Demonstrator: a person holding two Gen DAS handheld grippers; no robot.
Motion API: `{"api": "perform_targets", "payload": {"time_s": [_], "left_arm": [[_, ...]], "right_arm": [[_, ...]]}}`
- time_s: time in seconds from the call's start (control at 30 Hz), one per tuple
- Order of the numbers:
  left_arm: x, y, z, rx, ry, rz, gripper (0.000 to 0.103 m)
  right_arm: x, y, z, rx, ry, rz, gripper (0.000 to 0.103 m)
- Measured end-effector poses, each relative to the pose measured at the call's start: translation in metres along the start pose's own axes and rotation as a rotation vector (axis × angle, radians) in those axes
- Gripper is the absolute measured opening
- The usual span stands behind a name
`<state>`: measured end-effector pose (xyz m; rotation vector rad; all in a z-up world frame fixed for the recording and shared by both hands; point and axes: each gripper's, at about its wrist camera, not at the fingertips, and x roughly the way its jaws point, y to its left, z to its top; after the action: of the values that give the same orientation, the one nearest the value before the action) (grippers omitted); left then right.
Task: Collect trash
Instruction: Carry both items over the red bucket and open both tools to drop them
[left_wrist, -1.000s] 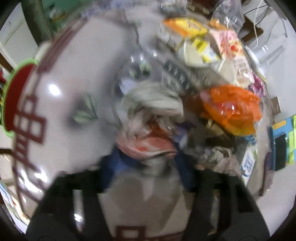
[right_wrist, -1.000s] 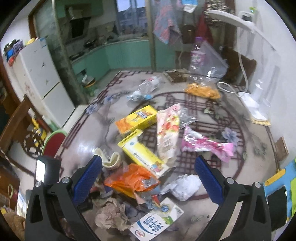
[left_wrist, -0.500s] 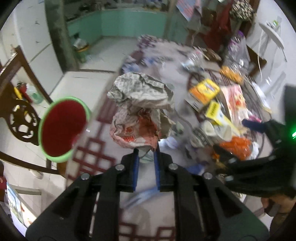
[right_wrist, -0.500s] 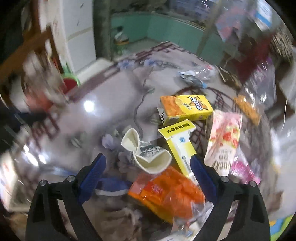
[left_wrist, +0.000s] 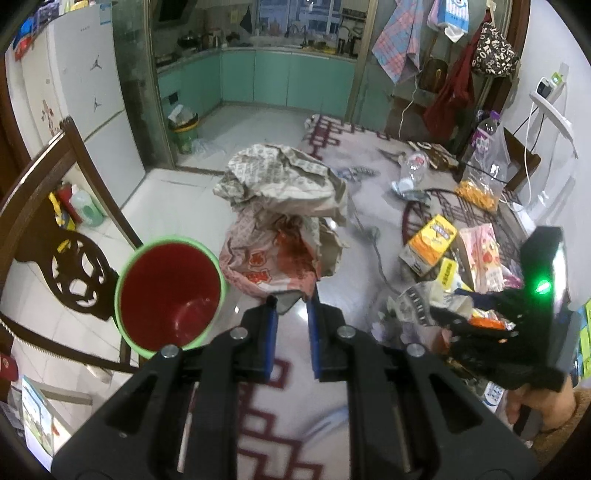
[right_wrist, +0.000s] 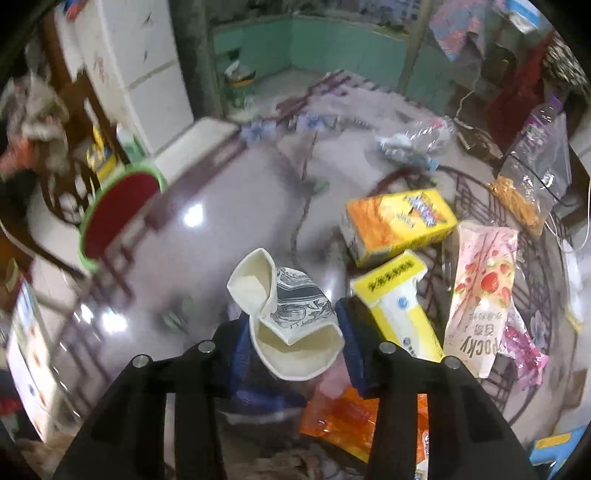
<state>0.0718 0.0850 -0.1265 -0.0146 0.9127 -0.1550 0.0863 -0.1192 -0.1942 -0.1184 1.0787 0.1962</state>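
The crumpled paper wrapper (left_wrist: 284, 206) is looking matt and creased; the bin (left_wrist: 168, 295) is showing smooth red plastic. The bench (right_wrist: 229, 221) is gleaming glossy beneath a crushed paper cup (right_wrist: 291, 317).

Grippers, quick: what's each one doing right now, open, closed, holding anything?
Left gripper: closed on the crumpled paper wrapper, near the red bin.
Right gripper: closed around the crushed paper cup.

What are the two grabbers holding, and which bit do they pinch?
The left gripper pinches the crumpled paper wrapper by its bottom edge. The right gripper squeezes the crushed paper cup by its sides.
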Motion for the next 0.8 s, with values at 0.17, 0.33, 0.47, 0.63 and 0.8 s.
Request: {"api": "perform_targets", "payload": {"time_s": [0.17, 0.33, 0.47, 0.63, 0.8], "left_arm": [[-0.002, 0.017, 0.016, 0.009, -0.026, -0.004, 0.014], [0.001, 0.038, 0.024, 0.011, -0.030, -0.007, 0.015], [0.006, 0.062, 0.026, 0.004, -0.020, 0.006, 0.015], [0.011, 0.100, 0.023, -0.023, -0.005, 0.050, 0.015], [0.019, 0.146, 0.019, -0.072, 0.016, 0.117, 0.015]], "right_arm": [[-0.035, 0.008, 0.027, 0.066, -0.099, 0.041, 0.042], [-0.054, 0.029, 0.050, 0.099, -0.156, 0.090, 0.043], [-0.054, 0.054, 0.066, 0.101, -0.168, 0.130, 0.043], [-0.034, 0.097, 0.086, 0.065, -0.146, 0.189, 0.043], [-0.002, 0.151, 0.104, 0.028, -0.103, 0.267, 0.043]]}}
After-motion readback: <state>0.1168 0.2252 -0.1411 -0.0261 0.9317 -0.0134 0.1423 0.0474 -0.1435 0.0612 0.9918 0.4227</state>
